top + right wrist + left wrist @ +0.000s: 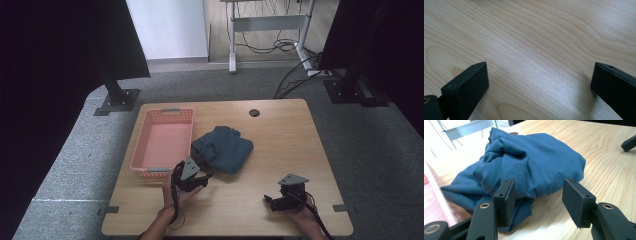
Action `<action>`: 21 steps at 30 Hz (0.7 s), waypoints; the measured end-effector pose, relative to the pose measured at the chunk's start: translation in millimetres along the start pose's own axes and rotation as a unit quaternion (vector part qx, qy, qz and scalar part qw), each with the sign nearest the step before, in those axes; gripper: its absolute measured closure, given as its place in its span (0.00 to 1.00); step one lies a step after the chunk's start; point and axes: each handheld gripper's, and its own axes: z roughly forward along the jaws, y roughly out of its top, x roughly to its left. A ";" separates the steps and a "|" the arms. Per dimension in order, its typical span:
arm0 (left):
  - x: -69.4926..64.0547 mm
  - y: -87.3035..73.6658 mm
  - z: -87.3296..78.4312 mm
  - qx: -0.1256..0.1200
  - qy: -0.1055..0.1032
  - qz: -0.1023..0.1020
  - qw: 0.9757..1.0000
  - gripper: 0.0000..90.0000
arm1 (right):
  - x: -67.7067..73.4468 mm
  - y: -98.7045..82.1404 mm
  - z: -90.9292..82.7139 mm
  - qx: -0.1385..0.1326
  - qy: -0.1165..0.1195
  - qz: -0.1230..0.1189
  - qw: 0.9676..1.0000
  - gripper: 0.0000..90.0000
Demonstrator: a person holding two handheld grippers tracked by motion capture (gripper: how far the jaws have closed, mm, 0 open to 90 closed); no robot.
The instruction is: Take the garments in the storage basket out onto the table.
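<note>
A crumpled blue cloth [222,147] lies in the middle of the wooden table [285,145], just right of a pink plastic basket [142,142]. My left gripper [204,177] sits at the cloth's near edge, pointing toward it. In the left gripper view its jaws stand wide apart, and my left gripper [537,188] is open, with the near hem of the blue cloth [531,162] reaching in beside the left pad [507,195] without being pressed. My right gripper [269,201] rests near the front right of the table. My right gripper [539,75] is open over bare wood.
The basket has nothing in it. A round cable hole [254,112] sits at the table's far edge. Black stand bases [118,100] flank the table on grey carpet. A desk frame with cables [280,45] stands behind. A tip of the other gripper [629,143] shows at right.
</note>
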 end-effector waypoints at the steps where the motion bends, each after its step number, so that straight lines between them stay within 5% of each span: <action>1: 0.0 0.0 0.0 0.000 0.000 0.000 1.000 0.48 | 0.0 0.0 0.0 0.000 0.000 0.000 1.000 0.01; 9: -0.3 -14.6 -13.4 -0.011 -0.016 -0.021 1.000 0.48 | 0.1 0.0 0.0 0.000 0.000 0.001 1.000 0.01; 21: -2.3 -26.1 -41.3 -0.029 -0.028 -0.008 0.999 0.48 | 0.2 -0.2 -0.2 0.000 -0.001 0.002 1.000 0.01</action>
